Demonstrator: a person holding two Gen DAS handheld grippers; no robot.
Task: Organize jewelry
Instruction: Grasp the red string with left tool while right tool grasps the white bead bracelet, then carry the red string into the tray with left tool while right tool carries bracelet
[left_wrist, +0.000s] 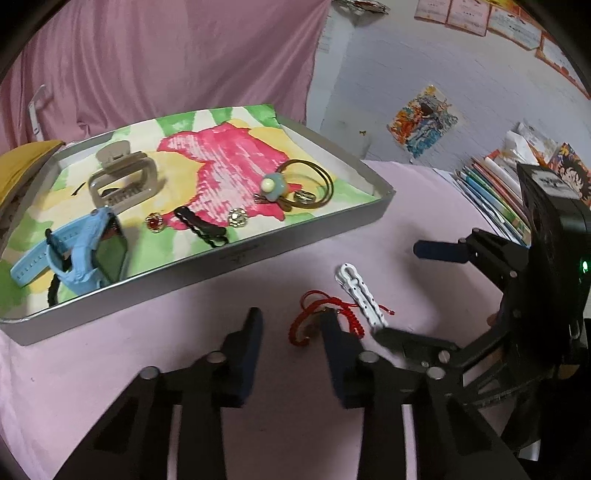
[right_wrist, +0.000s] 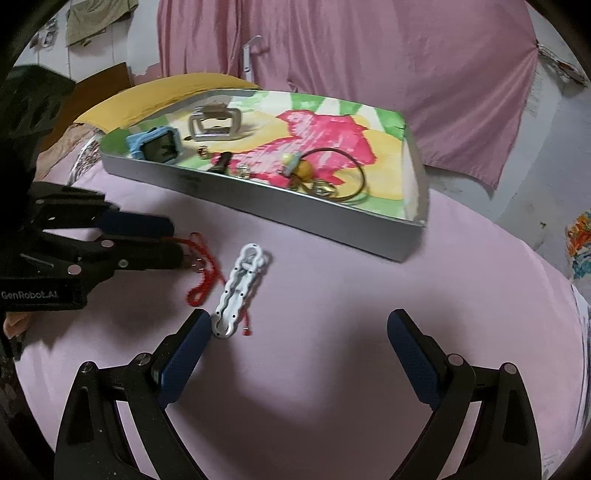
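Observation:
A red cord bracelet (left_wrist: 314, 314) lies on the pink cloth beside a white hair clip (left_wrist: 360, 291). My left gripper (left_wrist: 291, 325) is open, its right finger resting on the bracelet; in the right wrist view my left gripper (right_wrist: 173, 240) has the bracelet (right_wrist: 203, 280) at its tips. My right gripper (right_wrist: 299, 325) is wide open and empty, its left fingertip touching the white clip (right_wrist: 240, 291). The grey tray (left_wrist: 236, 254) with a colourful liner holds a blue watch (left_wrist: 81, 254), a beige claw clip (left_wrist: 122, 181), rings, a black clip and hair ties.
Books and papers (left_wrist: 495, 192) are stacked at the right. A yellow cushion (right_wrist: 166, 92) lies behind the tray (right_wrist: 332, 221). Pink fabric (left_wrist: 166, 55) hangs at the back. The tray stands on pink cloth (right_wrist: 332, 387).

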